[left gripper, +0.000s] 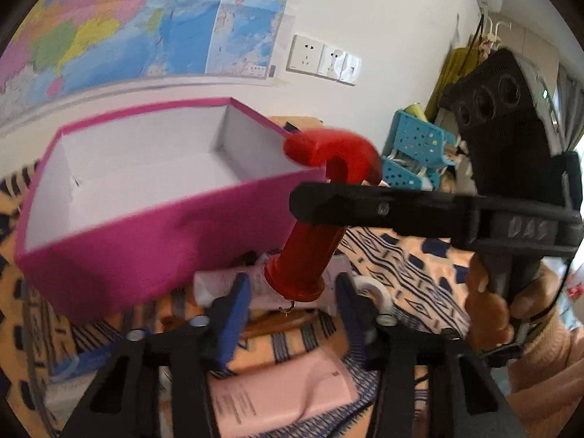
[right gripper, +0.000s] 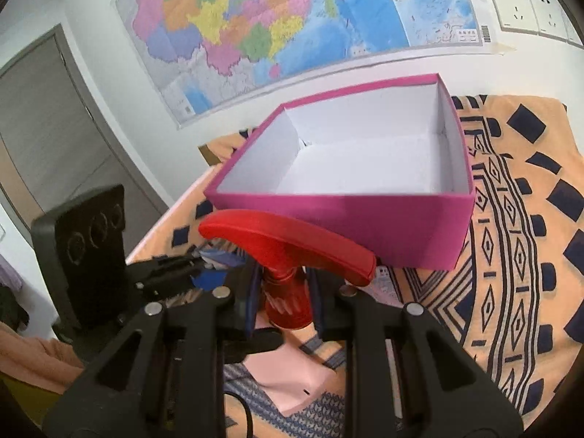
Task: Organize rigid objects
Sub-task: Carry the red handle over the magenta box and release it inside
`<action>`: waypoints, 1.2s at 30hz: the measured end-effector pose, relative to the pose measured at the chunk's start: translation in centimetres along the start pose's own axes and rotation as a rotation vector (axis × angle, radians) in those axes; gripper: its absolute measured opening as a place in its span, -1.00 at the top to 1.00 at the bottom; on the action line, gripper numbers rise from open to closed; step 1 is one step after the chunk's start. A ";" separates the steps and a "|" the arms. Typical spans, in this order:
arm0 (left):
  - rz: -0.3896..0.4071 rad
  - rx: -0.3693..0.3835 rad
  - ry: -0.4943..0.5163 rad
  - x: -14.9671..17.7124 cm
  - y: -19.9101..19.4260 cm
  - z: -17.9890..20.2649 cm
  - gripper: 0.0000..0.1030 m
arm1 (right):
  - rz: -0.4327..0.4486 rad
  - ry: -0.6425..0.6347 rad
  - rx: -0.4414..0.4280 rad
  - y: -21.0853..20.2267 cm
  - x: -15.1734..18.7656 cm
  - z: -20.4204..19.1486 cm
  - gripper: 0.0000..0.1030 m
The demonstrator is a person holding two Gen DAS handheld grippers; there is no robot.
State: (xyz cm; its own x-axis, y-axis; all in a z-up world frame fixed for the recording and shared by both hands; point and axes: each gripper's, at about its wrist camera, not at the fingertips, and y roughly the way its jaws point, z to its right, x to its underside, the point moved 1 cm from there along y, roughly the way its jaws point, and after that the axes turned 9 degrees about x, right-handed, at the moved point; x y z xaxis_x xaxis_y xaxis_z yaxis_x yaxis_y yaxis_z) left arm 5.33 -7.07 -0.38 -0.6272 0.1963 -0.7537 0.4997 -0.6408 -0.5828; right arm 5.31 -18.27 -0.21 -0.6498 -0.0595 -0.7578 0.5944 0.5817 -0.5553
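**Red handle held short of the empty box**

My right gripper (right gripper: pixel 283 301) is closed on the red handle (right gripper: pixel 288 252), gripping its ribbed shaft just in front of the pink box (right gripper: pixel 346 219). My left gripper (left gripper: pixel 292 306) stands open and holds nothing, its pads either side of the handle's lower end. Beyond them the box is empty, so nothing is sorted yet; I judge the drop is next.
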 end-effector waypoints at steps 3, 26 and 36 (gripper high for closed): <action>0.017 -0.018 0.022 -1.6 -0.1 0.0 0.37 | 0.031 0.026 -0.019 -0.3 -1.4 0.3 0.50; -0.049 -0.143 0.015 -7.8 3.7 -4.1 0.47 | 0.051 0.328 -0.081 4.8 -7.7 6.0 0.50; -0.060 -0.165 0.036 -7.5 4.5 -4.2 0.45 | -0.044 0.386 0.015 5.6 -7.3 7.3 0.18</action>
State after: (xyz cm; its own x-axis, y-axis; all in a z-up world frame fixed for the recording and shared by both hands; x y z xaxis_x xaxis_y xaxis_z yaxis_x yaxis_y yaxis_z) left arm 14.79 -8.33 1.41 -0.6386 0.2588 -0.7247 0.5551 -0.4973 -0.6667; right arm 16.80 -20.50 -0.32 -0.8034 0.2274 -0.5504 0.5672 0.5735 -0.5911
